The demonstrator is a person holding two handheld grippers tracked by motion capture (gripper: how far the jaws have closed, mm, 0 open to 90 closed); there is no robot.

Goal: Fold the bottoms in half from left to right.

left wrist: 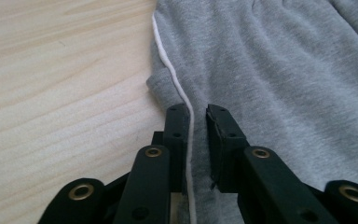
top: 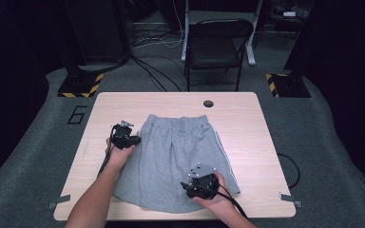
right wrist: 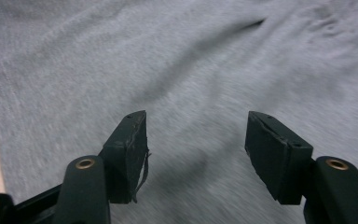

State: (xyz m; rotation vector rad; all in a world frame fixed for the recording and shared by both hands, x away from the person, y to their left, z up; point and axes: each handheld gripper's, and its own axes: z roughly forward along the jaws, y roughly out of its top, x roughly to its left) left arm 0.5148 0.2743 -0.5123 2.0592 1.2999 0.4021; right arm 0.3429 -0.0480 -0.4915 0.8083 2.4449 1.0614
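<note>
My left fingers clenched on shorts side seam, anchoring cloth on desk; right fingers released, hovering over hem, likely for fold

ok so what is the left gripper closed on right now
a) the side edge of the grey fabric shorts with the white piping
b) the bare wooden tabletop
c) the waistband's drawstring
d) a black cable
a: in the left gripper view the left gripper has its black jaws pinched on the side edge of the grey fabric shorts, with the white piping running down between them.
</note>
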